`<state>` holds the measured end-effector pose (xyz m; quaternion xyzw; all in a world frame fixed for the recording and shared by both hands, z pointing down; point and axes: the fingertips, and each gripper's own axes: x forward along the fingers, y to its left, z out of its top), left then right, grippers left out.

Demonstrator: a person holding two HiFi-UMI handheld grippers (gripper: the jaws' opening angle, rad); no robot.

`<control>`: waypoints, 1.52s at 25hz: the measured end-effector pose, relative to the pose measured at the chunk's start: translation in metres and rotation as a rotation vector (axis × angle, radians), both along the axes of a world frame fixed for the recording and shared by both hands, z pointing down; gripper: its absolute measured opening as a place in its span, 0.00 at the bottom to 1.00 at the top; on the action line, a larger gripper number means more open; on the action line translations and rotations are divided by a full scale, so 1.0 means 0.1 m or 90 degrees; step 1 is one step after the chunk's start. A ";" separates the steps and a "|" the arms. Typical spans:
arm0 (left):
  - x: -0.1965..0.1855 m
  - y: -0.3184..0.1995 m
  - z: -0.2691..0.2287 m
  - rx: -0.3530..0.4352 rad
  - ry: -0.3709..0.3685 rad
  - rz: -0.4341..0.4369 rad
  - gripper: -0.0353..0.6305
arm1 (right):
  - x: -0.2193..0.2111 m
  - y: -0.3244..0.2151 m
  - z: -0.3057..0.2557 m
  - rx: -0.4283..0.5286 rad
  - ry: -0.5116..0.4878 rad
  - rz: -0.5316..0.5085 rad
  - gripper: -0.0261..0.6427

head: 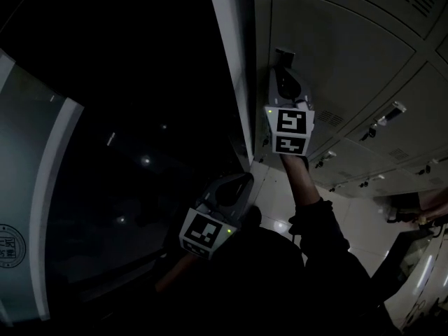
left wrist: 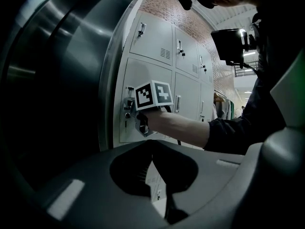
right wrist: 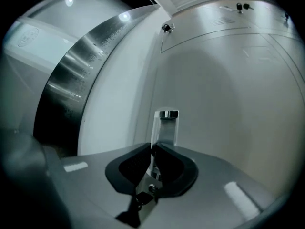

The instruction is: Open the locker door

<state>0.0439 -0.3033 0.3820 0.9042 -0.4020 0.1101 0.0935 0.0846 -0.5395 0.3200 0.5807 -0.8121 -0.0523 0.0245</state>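
Right gripper view showed the right claw (right wrist: 152, 146) clenched on the handle (right wrist: 167, 124), which could slip out if pulled crooked; the left claw (left wrist: 153, 143) hung clenched on nothing.

Right hand-held gripper (head: 283, 60) on locker door handle (right wrist: 167, 127), left hand-held gripper (head: 236, 186) below it, apart

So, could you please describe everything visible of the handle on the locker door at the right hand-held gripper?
The handle is a narrow upright bar, shiny like polished metal, with a brighter cap on top. It stands out from the pale grey locker door near its left edge. The right hand-held gripper is shut on its lower part; a small round lock shows just below, between the jaws.
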 end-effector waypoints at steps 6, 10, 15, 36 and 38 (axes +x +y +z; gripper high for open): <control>0.03 0.07 -0.03 -0.002 -0.018 0.008 0.07 | -0.02 -0.06 -0.01 0.015 -0.050 0.040 0.10; -0.02 0.13 -0.04 -0.003 -0.022 0.005 0.07 | -0.02 0.00 -0.01 -0.002 -0.061 0.006 0.09; 0.02 0.23 -0.07 0.004 -0.017 0.024 0.07 | -0.12 0.47 -0.03 0.007 -0.058 -0.068 0.10; -0.50 1.99 -0.06 0.014 0.018 0.105 0.07 | 0.99 2.93 0.05 0.028 -0.041 0.009 0.04; -0.58 2.25 -0.02 0.013 0.025 0.108 0.07 | 0.99 3.29 0.03 0.029 -0.053 0.036 0.04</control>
